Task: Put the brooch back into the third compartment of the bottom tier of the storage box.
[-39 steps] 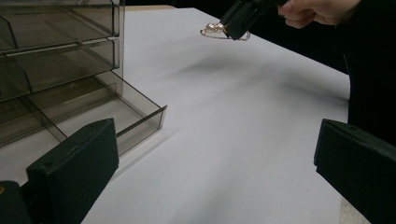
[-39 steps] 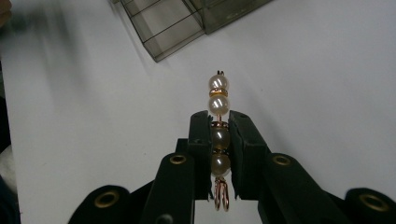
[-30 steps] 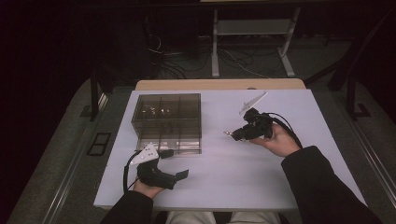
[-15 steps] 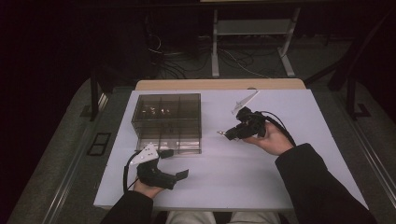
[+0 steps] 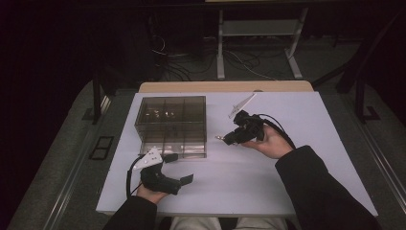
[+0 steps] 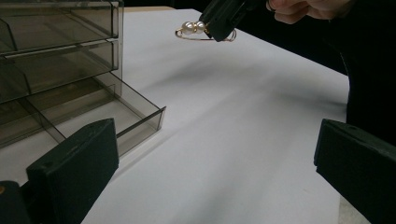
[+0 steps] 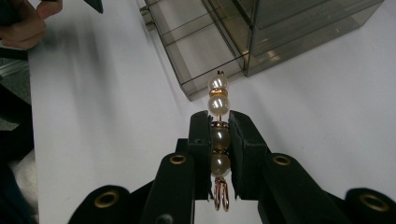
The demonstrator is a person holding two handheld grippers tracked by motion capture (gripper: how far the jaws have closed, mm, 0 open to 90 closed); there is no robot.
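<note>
A smoky clear drawer box (image 5: 171, 115) stands at the back left of the white table, its bottom drawer (image 5: 178, 148) pulled out toward me. My right gripper (image 5: 227, 139) hovers just right of the box, shut on a gold pin with several pearls (image 5: 219, 138). In the right gripper view the pads (image 7: 201, 135) pinch the pearl pin (image 7: 218, 105) along its length, two pearls poking past the tips toward the drawer (image 7: 196, 51). My left gripper (image 5: 181, 167) rests in front of the drawer, open with nothing between its jaws. The left gripper view shows the pin (image 6: 194, 28) above the table, to the right of the drawer (image 6: 135, 114).
The white tabletop (image 5: 239, 191) stretches bare in front of and to the right of the box. Small items lie in an upper compartment of the box (image 5: 163, 113). Behind the table are a metal stand (image 5: 258, 28) and floor cables.
My right gripper has moved left toward the drawer box with the pearl pin still in it. The left gripper has stayed put.
</note>
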